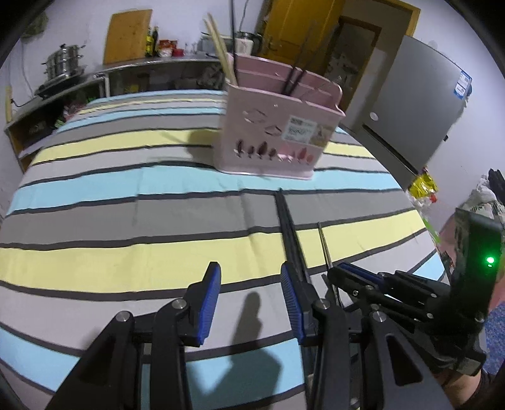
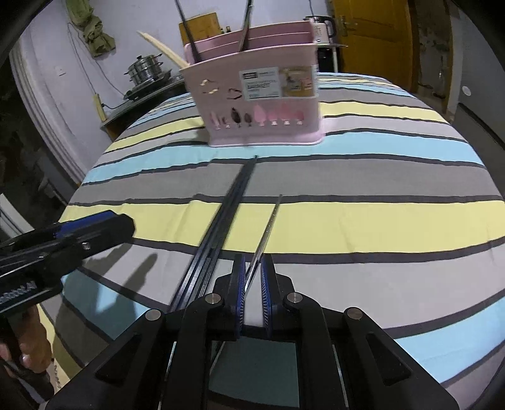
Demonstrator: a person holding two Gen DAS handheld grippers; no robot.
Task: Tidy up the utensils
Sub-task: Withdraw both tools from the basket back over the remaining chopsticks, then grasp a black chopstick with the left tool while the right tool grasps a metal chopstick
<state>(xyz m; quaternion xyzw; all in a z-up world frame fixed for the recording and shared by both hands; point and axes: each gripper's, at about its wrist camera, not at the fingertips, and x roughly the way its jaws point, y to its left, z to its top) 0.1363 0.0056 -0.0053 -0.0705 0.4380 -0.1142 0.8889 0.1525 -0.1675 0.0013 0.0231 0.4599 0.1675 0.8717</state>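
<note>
Here the right tongs point(image 2: 252, 277) pinch a metal chopstick point(image 2: 268, 227) — left tongs point(image 1: 249, 302) gape.

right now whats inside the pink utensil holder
Dark chopsticks, metal ones and pale wooden ones stick out of the pink utensil holder; its walls hide their lower ends.

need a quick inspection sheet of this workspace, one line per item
surface: striped cloth-covered table.
job's things: pink plastic utensil holder upright, chopsticks inside; dark chopstick bundle lying flat; thin metal chopstick.
clutter: nothing seen on the table.
grippers: left gripper open beside the bundle; right gripper shut on the metal chopstick.
cables: nothing seen on the table.
surroundings: steel steamer pot, yellow door.
</note>
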